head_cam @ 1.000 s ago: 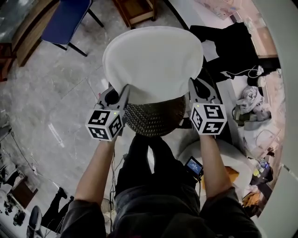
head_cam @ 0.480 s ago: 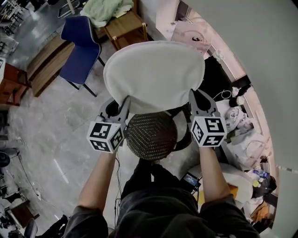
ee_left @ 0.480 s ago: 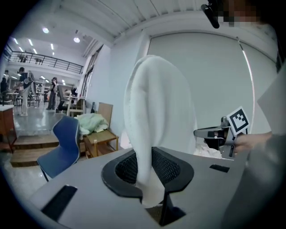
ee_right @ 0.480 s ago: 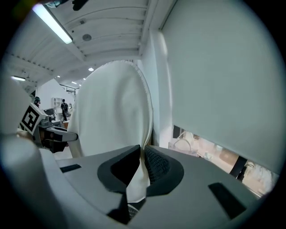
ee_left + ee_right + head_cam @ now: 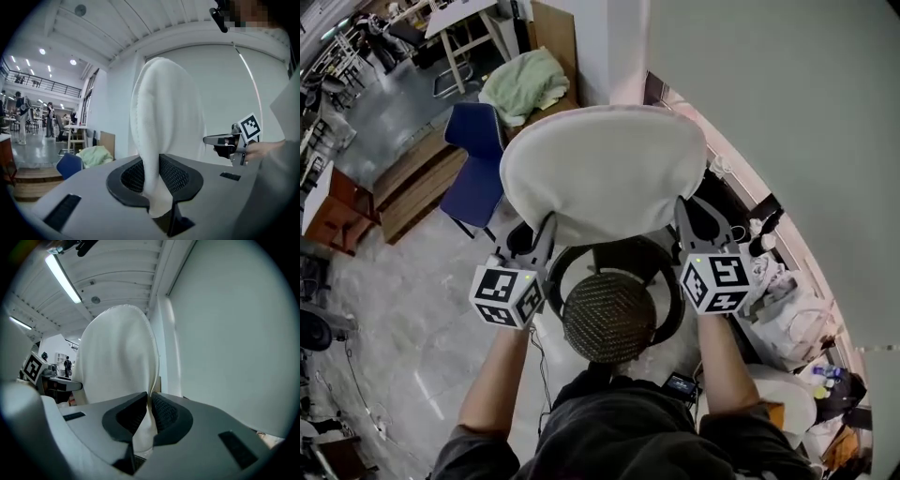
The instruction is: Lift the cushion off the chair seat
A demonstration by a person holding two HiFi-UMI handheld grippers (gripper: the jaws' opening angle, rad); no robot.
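Clearly the lift itself is done: the white cushion (image 5: pixel 605 169) hangs in the air, one edge pinched between the narrow-set jaws of the left gripper (image 5: pixel 546 228) and the opposite edge clamped between the nearly closed jaws of the right gripper (image 5: pixel 684 214). It spreads out ahead of both sets of fingertips, while the dark mesh chair seat (image 5: pixel 609 319) lies bare well below and behind them. Next, I judge, comes carrying the cushion clear, which calls for both grips holding evenly so neither edge slips.
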